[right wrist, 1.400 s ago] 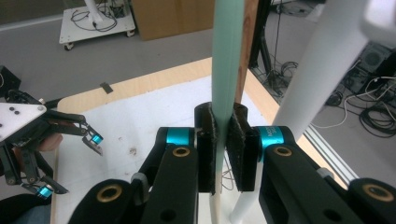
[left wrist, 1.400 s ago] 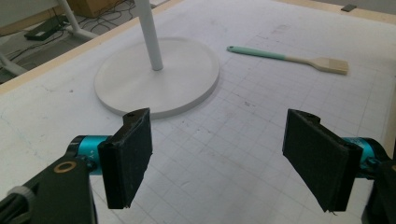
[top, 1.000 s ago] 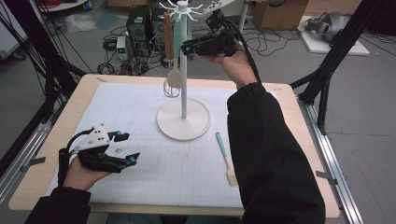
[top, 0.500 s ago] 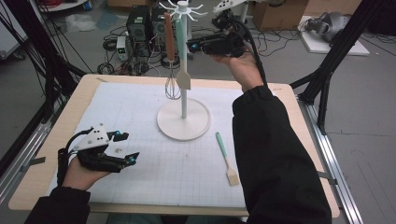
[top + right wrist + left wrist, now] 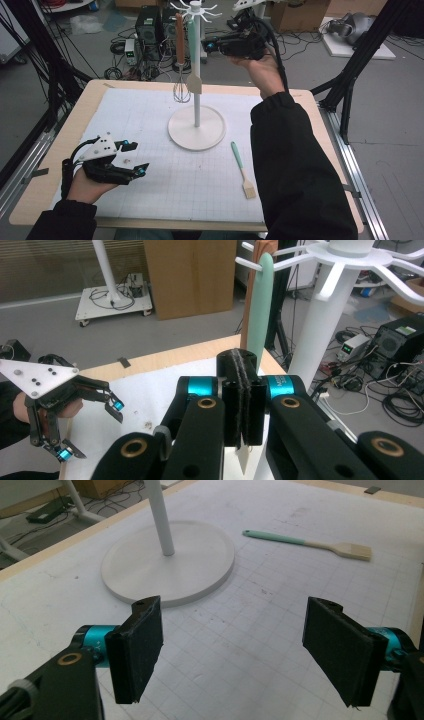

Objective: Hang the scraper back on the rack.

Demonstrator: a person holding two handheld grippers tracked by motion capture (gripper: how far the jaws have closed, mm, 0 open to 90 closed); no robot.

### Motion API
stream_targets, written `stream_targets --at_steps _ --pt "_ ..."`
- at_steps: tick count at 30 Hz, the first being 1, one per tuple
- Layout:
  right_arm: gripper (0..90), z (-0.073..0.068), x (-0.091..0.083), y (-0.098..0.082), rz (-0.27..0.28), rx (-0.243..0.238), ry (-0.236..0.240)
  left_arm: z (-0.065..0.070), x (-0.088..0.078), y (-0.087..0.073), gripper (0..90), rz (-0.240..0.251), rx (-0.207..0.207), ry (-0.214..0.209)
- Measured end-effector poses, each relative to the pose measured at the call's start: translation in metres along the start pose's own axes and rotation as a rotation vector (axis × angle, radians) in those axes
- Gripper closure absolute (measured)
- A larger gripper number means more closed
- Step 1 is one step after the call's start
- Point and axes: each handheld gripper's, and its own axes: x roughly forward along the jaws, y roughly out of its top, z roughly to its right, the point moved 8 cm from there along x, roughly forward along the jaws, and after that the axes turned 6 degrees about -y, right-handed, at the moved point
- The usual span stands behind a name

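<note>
In the high view the right tongs are held up at the top centre of the frame, level with the hooked crown of the white rack, just right of its pole. Their jaws have just been closing, and in the right gripper view they stand pressed flat together with nothing between them. Directly beyond them hangs the mint-handled spatula, its handle top over one of the rack's white hooks and its pale blade dropping below the jaws at the bottom of that frame. In the high view the spatula hangs just left of the pole, beside a whisk with a brown handle on a neighbouring hook, both above the rack's round base. The left tongs rest low at the lower left of the high view, over the gridded mat on the tabletop, well apart from the rack. In the left gripper view their two black pads stand wide apart with nothing but bare mat between them. A pastry brush with a mint handle lies flat on the mat at the lower right of the rack's base, apart from it and from both tongs.
</note>
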Motion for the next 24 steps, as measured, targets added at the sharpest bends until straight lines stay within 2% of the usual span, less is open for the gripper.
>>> stream_targets --at_steps 11,21,24 --pt "89.6 -0.003 -0.008 0.013 0.028 -0.007 0.010 0.000 0.002 0.000 24.6 0.005 -0.012 -0.004" --pt "89.6 -0.002 -0.007 0.024 0.049 -0.008 -0.005 -0.001 0.001 0.001 24.6 0.009 -0.013 -0.007" --pt "89.6 0.000 -0.006 0.026 0.048 0.006 -0.014 -0.001 0.001 0.000 24.6 0.008 -0.013 -0.007"
